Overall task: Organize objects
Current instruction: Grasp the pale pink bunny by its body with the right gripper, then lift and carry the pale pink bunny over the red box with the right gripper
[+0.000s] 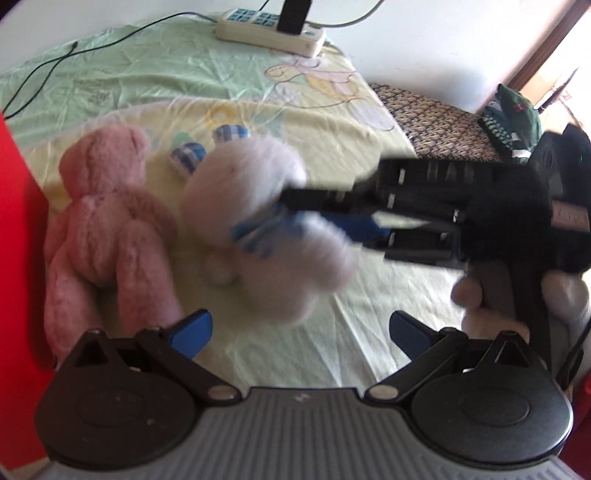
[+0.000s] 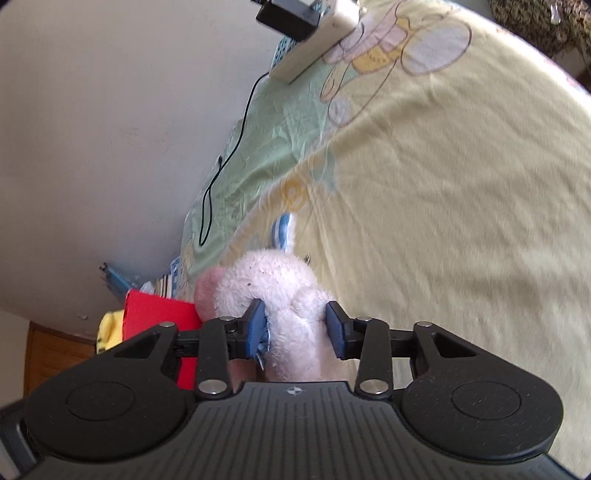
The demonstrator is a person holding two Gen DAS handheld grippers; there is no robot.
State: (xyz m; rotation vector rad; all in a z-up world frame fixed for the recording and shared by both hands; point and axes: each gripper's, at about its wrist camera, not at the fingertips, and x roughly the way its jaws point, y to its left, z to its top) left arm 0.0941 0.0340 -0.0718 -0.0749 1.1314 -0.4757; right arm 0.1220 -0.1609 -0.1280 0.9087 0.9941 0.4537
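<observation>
1. Blue-padded left tongs (image 1: 299, 332) fill the bottom of the left wrist view, spread wide with nothing between them, hovering over the bed sheet (image 1: 369, 325).
2. Just beyond them the white plush toy (image 1: 266, 218) sits on the bed, blurred, with a blue ribbon at its neck and checked blue ears.
3. Right tongs (image 1: 295, 212) reach in from the right side of that view, held by a person's hand (image 1: 480, 299), and pinch the white plush toy around its neck.
4. Beside the white toy, on its left and touching or nearly touching it, a pink plush bear (image 1: 107, 229) lies face down, next to a red box (image 1: 18, 229).
5. Seen from the right wrist, the right tongs (image 2: 295, 328) have their pads pressed into the white plush toy (image 2: 280, 291) from both sides, the fur bulging between them.
6. Only the left wrist view shows the whole pink bear and the woven mat (image 1: 436, 122) at the bed's far edge.
7. Both views show the power strip (image 1: 269, 31) with its black adapter (image 1: 293, 14) and a thin black cable (image 2: 225, 162) trailing over the green part of the sheet.
</observation>
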